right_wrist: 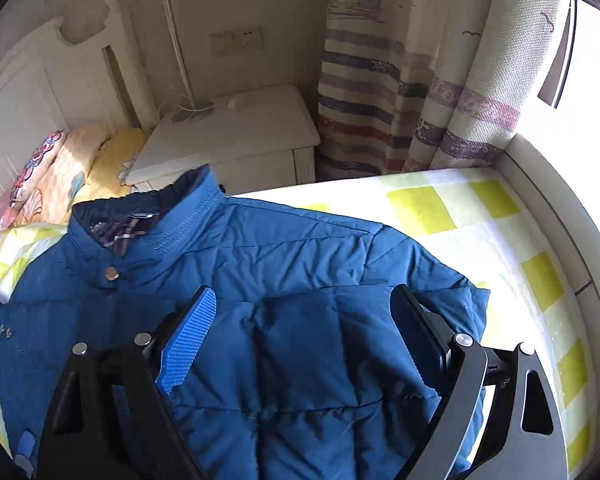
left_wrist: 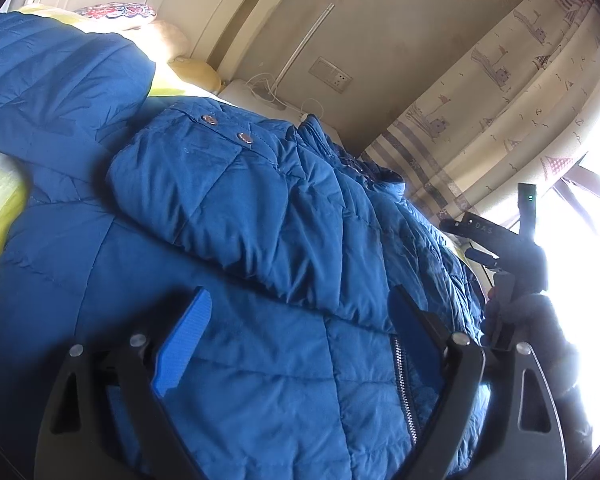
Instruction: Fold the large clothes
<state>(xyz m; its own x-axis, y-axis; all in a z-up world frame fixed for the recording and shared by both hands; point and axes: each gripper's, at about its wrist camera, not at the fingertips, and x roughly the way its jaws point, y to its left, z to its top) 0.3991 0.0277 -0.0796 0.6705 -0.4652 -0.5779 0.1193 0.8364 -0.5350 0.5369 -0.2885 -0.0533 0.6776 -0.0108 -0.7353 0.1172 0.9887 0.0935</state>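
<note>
Left wrist view: left gripper [left_wrist: 300, 332] spread wide, gripping nothing, jacket [left_wrist: 240, 208] right under it with the sleeve folded across. Right wrist view: right gripper [right_wrist: 304, 332] also wide open, empty, over the jacket's shoulder, collar [right_wrist: 156, 216] far-left on the bed [right_wrist: 500, 216].

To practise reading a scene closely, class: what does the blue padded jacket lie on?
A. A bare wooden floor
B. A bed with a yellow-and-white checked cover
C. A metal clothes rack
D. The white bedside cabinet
B: in the right wrist view the blue padded jacket is spread over the yellow-and-white checked cover of the bed, with the white bedside cabinet beyond it.
</note>
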